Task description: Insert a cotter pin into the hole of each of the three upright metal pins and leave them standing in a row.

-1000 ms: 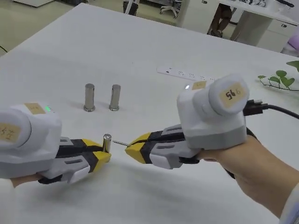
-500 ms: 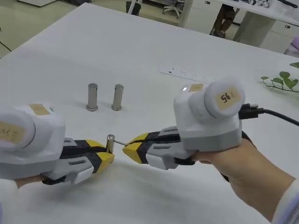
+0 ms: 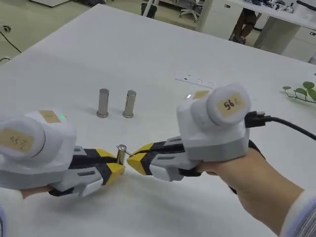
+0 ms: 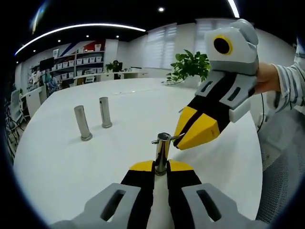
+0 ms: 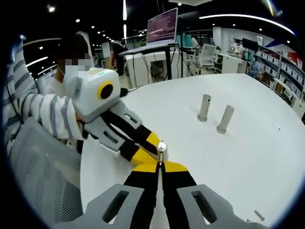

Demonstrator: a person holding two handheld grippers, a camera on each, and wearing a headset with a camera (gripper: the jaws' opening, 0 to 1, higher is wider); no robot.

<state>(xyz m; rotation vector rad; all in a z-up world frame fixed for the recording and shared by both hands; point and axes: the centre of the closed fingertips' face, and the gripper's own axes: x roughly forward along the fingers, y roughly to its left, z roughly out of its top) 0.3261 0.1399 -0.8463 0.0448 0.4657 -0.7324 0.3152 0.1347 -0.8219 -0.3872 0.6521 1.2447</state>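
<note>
On the white bench (image 3: 163, 54) your left gripper (image 3: 117, 167) hugs a metal pin (image 4: 162, 152), your right gripper (image 3: 130, 159) pinches the cotter pin (image 4: 176, 138); next, likely push it through.

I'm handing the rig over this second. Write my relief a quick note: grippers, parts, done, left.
Left gripper: shut on the first metal pin, held upright.
Right gripper: shut on a cotter pin that looks passed through that pin's hole.
Second metal pin and third metal pin: upright side by side farther off, no cotter pins visible.
To do: release, pin those two, row up all three.
</note>
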